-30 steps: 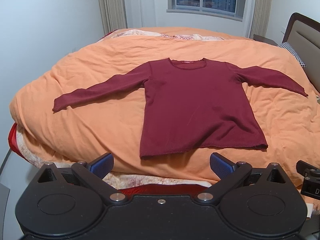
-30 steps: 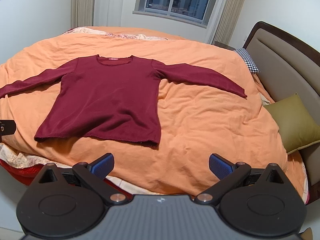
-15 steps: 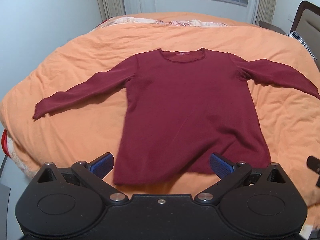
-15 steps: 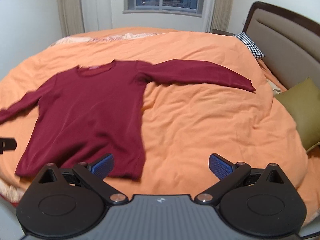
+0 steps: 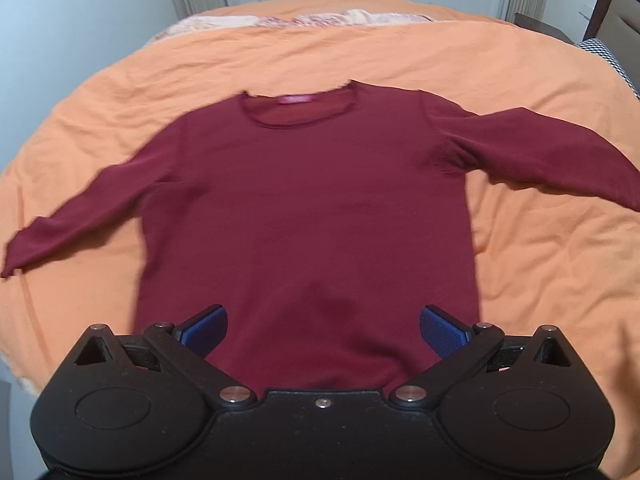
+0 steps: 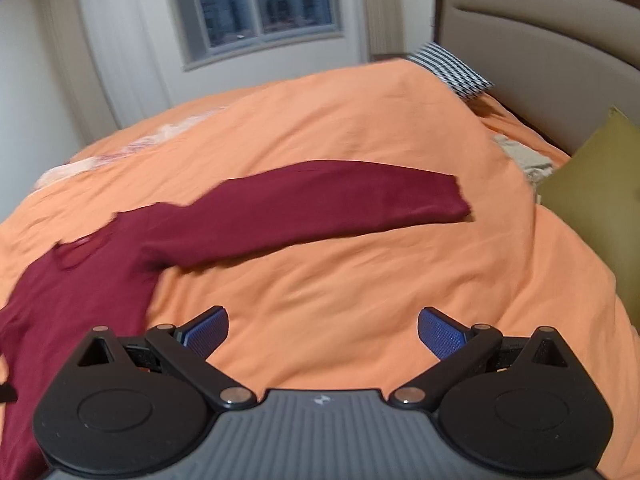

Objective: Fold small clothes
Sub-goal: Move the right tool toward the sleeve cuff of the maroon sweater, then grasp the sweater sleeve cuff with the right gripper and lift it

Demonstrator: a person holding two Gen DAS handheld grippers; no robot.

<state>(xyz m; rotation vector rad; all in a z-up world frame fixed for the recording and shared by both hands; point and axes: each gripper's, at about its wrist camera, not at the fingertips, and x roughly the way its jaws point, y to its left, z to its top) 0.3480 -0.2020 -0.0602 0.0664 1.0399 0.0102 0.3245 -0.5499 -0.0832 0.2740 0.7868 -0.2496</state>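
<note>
My left tongs [image 5: 323, 330] are spread wide, their blue pads [image 5: 206, 329] apart over the lower body of the maroon long-sleeved top [image 5: 308, 216], pinching nothing. The top lies flat and face up on the orange duvet [image 5: 540, 264], in the middle of the bed, neckline toward the far edge and hem toward the near edge under my left tongs. Both sleeves are stretched out sideways: one runs to the left edge of the duvet, the other out toward the headboard side.

My right tongs [image 6: 323, 330] are also spread, empty, hanging over bare duvet [image 6: 360, 288] just beside the top's body [image 6: 80, 292] and on the near side of the outstretched sleeve [image 6: 320, 208]. That sleeve's cuff ends short of the olive cushion [image 6: 596, 184] at the headboard end. A checked pillow [image 6: 452, 70] sits at the far corner by the padded headboard [image 6: 540, 48], and a window [image 6: 260, 4] is in the wall beyond the far edge. Whether either pair touches the fabric below I cannot tell.
</note>
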